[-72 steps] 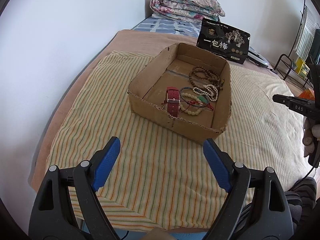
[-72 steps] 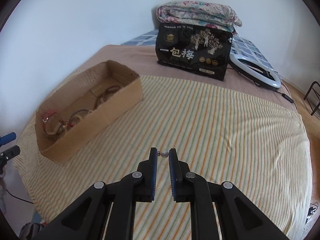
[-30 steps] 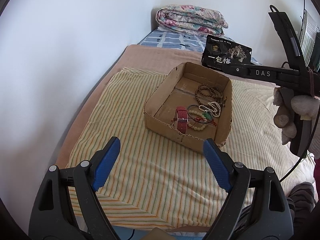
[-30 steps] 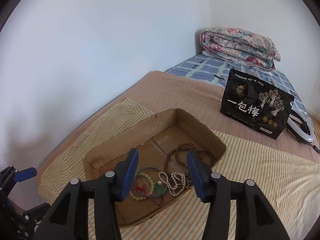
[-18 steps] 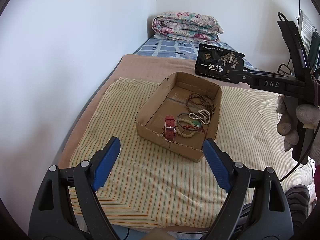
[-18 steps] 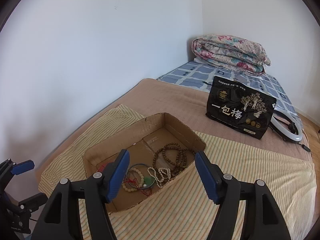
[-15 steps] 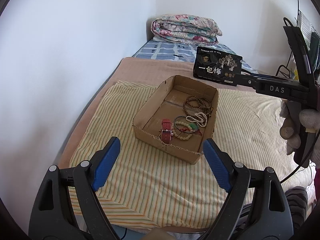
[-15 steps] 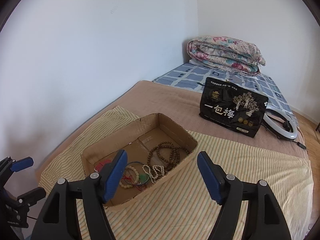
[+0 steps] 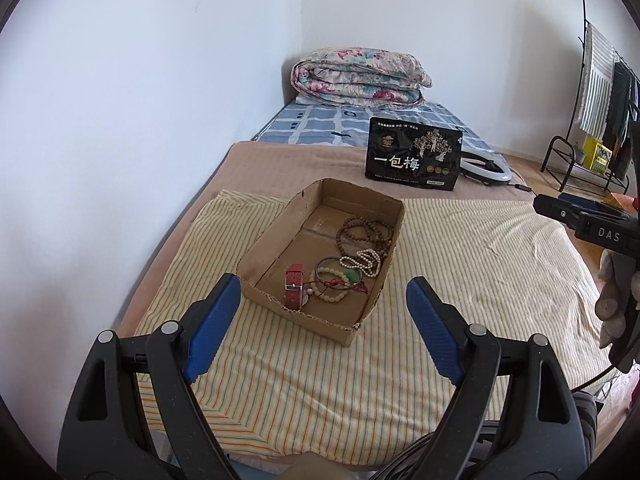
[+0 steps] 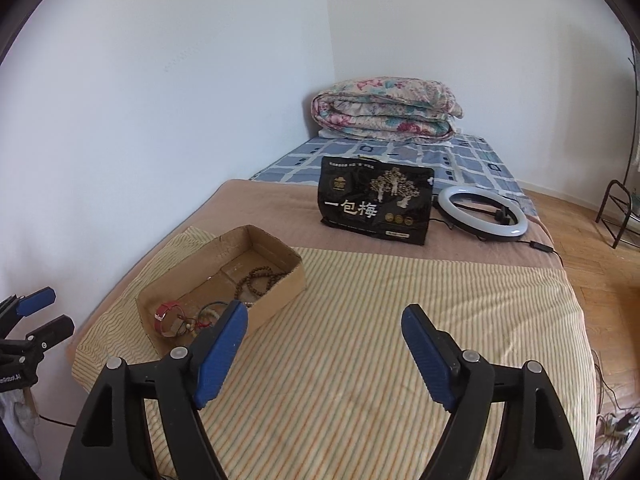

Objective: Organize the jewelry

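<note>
A shallow cardboard box [image 9: 264,246] sits on the striped cloth on the bed. It holds a red strap watch [image 9: 294,286], a brown bead necklace [image 9: 362,232], a white bead string [image 9: 366,260] and bracelets with a green stone [image 9: 338,278]. The box also shows in the right wrist view [image 10: 280,286], with the watch [image 10: 166,316] at its near end. My left gripper [image 9: 322,322] is open and empty, held back from the box's near end. My right gripper [image 10: 324,344] is open and empty, above the cloth to the right of the box.
A black snack bag [image 9: 414,160] stands behind the box on the brown blanket. A ring light [image 10: 482,214] lies beside it. A folded floral quilt [image 9: 358,78] lies at the bed's head. The wall runs along the left. A clothes rack [image 9: 600,120] stands far right.
Both grippers have pulled back and up from the box. The right gripper, earlier shut on a small bead, opened over the box and now stands wide open to its right.
</note>
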A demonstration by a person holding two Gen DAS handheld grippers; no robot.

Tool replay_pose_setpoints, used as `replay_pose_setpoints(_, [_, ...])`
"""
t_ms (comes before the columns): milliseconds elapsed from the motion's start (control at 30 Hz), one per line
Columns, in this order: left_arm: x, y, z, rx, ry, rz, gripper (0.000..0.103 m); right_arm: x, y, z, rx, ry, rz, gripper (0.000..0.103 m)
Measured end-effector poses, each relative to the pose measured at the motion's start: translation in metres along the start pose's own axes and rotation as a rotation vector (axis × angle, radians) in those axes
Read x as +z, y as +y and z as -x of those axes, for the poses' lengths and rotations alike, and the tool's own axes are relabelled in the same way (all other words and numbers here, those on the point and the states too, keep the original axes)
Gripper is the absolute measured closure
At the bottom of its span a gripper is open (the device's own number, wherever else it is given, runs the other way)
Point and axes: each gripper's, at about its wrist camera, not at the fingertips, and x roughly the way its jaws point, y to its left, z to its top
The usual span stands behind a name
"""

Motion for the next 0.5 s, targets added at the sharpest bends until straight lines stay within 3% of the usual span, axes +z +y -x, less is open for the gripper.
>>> replay_pose_setpoints(333, [0.014,-0.038,0.027,-0.016,-0.065,-0.034,0.016,-0.018,-0.033,0.053,-0.124,-0.029,-0.015,0.011])
replay_pose_setpoints(500, [0.019,-0.051,0.031,-0.031,-0.079,-0.033,0.016,-0.028,-0.037,0.074,-0.183,-0.052,-0.029,0.000])
